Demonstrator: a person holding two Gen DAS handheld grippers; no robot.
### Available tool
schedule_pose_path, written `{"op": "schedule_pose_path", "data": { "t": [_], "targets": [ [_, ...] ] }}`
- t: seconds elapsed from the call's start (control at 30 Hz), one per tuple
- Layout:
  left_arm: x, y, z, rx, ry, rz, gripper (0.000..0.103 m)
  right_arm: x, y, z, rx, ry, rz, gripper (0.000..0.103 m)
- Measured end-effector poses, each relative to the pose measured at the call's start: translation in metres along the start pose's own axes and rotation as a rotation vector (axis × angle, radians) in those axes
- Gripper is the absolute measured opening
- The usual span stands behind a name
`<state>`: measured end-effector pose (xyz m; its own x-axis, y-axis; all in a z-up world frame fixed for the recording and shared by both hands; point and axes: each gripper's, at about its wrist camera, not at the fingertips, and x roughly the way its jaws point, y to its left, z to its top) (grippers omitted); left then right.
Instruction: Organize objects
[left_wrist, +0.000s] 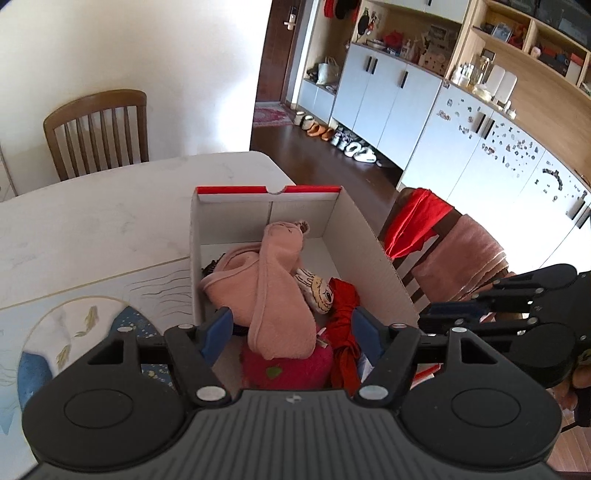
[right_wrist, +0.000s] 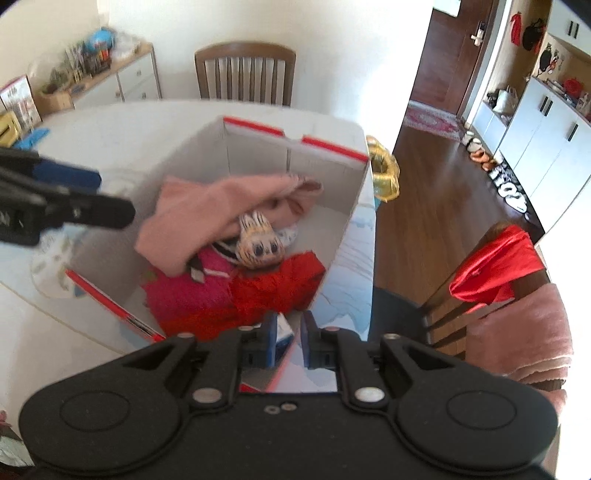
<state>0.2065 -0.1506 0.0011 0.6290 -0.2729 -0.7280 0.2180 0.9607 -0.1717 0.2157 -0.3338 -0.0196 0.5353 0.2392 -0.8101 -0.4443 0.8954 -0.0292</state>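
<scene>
Left tongs (left_wrist: 291, 332) apart, empty; right tongs (right_wrist: 288, 339) nearly together; pink cloth (left_wrist: 275, 280) lengthwise in box (left_wrist: 364, 236)

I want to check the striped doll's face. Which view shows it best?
The right wrist view: the doll's face looks up, both eyes visible. The left wrist view shows it side-on, partly under the pink cloth.

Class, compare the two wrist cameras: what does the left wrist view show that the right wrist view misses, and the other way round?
Left only: the stickered cabinets and the left gripper, open above the box.
Right only: the gold object past the box, the cluttered sideboard, and the right gripper, nearly shut at the box's near wall.
Both: the box, pink cloth, doll, red cloth.
</scene>
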Motion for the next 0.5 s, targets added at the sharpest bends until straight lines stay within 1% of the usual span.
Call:
{"op": "schedule_pose_path", "data": {
  "t": [0.1, 0.27, 0.33, 0.37, 0.47, 0.5],
  "targets": [
    [-0.012, 0.003, -0.005, 0.012, -0.018, 0.001, 0.070, -0.013, 0.009, 0.001, -0.003, -0.046, 0.004, 0.014],
    [-0.030, 0.008, -0.014, 0.030, -0.052, -0.005, 0.070, -0.030, 0.022, -0.001, 0.036, -0.099, 0.018, 0.016],
    [-0.036, 0.010, -0.018, 0.034, -0.059, -0.003, 0.072, -0.036, 0.027, -0.003, 0.043, -0.120, 0.018, 0.018],
    [-0.038, 0.010, -0.020, 0.040, -0.063, -0.004, 0.075, -0.039, 0.029, -0.004, 0.047, -0.132, 0.017, 0.021],
    [-0.046, 0.013, -0.027, 0.069, -0.082, 0.004, 0.076, -0.048, 0.035, -0.007, 0.070, -0.162, 0.021, 0.032],
    [-0.048, 0.013, -0.028, 0.077, -0.086, 0.008, 0.076, -0.050, 0.036, -0.008, 0.078, -0.169, 0.025, 0.033]
  ]
}}
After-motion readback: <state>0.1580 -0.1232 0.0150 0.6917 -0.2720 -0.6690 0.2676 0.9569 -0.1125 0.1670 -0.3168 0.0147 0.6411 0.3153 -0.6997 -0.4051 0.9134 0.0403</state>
